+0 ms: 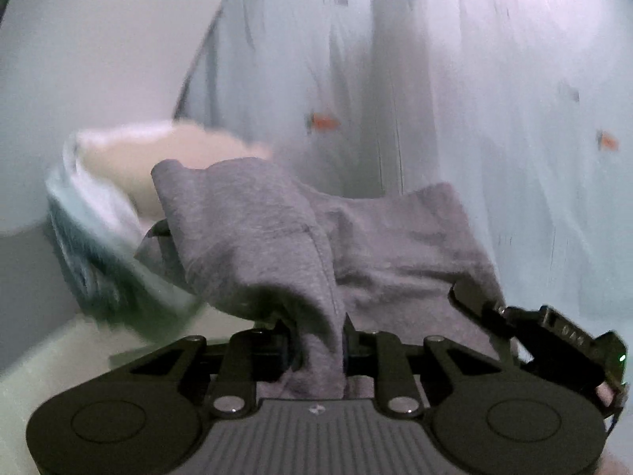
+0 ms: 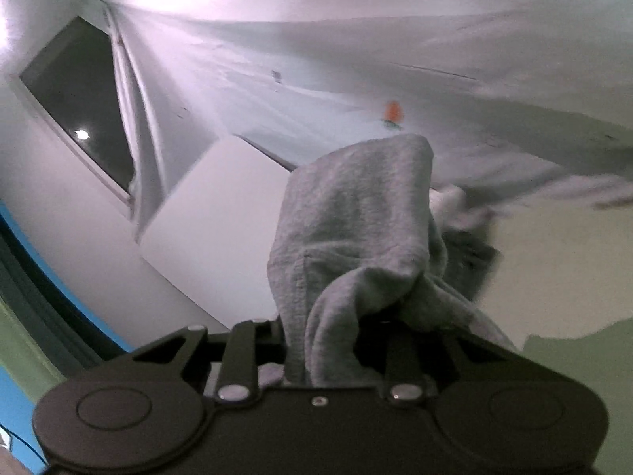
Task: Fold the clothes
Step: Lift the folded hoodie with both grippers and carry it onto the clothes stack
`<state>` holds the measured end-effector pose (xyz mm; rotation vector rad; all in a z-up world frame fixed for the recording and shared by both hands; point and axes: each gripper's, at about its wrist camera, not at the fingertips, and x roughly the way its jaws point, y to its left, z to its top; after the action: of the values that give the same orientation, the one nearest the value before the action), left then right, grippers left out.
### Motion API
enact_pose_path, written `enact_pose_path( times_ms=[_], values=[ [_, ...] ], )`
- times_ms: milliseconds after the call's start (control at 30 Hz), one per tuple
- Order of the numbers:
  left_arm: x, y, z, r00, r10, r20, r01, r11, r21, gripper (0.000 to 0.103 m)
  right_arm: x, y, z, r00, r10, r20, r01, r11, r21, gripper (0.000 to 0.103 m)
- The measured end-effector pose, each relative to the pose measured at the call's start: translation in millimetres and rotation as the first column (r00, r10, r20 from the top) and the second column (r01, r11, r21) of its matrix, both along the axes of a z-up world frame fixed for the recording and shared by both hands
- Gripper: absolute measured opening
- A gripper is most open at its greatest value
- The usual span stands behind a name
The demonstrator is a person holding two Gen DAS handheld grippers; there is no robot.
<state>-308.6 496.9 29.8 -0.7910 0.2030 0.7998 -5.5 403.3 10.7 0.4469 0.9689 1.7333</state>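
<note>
A grey fleece garment hangs bunched in front of the left wrist camera, and my left gripper is shut on a fold of it, cloth running down between the jaws. My right gripper shows at the lower right of that view, clamped on the same garment's far edge. In the right wrist view the grey garment stands up in a hump over my right gripper, which is shut on a thick wad of it. The fingertips of both grippers are buried in cloth.
A pale curtain with small orange marks fills the background. A pile of white and blue-striped laundry lies at the left. A dark window and a white ledge are at the right gripper's left; more crumpled cloth lies beyond.
</note>
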Motion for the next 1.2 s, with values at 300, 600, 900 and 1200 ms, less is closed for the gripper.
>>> enact_pose_path(
  times_ms=[300,600,900,1200],
  values=[
    [-40,109,39,0.976,0.154,0.155,-0.165,0.984,0.063,0.024,-17,168,66,0.97,0.13,0.205,-0.157,0.98,0.123,0.027],
    [-47,182,-46,0.91,0.416,0.007,-0.415,0.909,-0.035,0.051,-77,363,11,0.686,0.089,0.723,-0.071,0.996,-0.055,0.058],
    [-49,183,-87,0.918,0.382,-0.104,-0.384,0.923,0.0,0.093,-37,343,-50,0.764,-0.055,0.643,0.117,0.992,-0.054,0.096],
    [-39,171,-69,0.896,0.391,-0.212,-0.377,0.92,0.106,0.097,-7,302,-37,0.683,-0.152,0.714,0.256,0.966,-0.04,0.102]
  ],
)
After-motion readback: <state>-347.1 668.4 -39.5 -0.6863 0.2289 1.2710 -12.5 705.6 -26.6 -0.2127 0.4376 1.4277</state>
